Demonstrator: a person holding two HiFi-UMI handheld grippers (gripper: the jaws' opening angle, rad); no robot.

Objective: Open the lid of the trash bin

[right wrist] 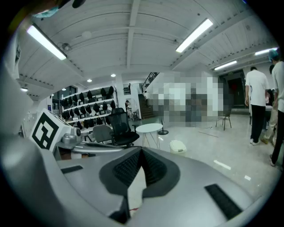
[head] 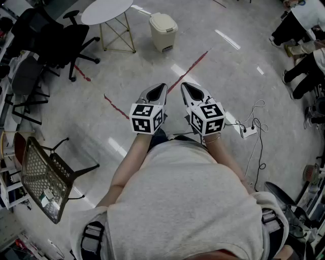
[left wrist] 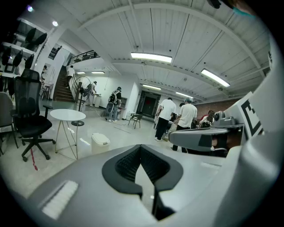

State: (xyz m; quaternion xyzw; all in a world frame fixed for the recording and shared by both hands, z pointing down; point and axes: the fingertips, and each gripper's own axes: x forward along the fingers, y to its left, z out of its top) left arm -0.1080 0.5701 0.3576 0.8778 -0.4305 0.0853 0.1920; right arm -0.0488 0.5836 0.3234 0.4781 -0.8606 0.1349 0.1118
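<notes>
The trash bin (head: 163, 30) is a small cream one with its lid down, standing on the floor far ahead of me beside a round table. It also shows small in the left gripper view (left wrist: 100, 142) and in the right gripper view (right wrist: 178, 146). I hold both grippers side by side at waist height, well short of the bin. The left gripper (head: 161, 88) has its jaws together with nothing in them (left wrist: 141, 148). The right gripper (head: 185, 87) is likewise shut and empty (right wrist: 141, 150).
A white round table (head: 106, 10) stands left of the bin, with black office chairs (head: 63, 43) further left. A mesh chair (head: 45, 177) is at my near left. A power strip with cables (head: 248, 132) lies to the right. People (head: 304, 35) are at the far right.
</notes>
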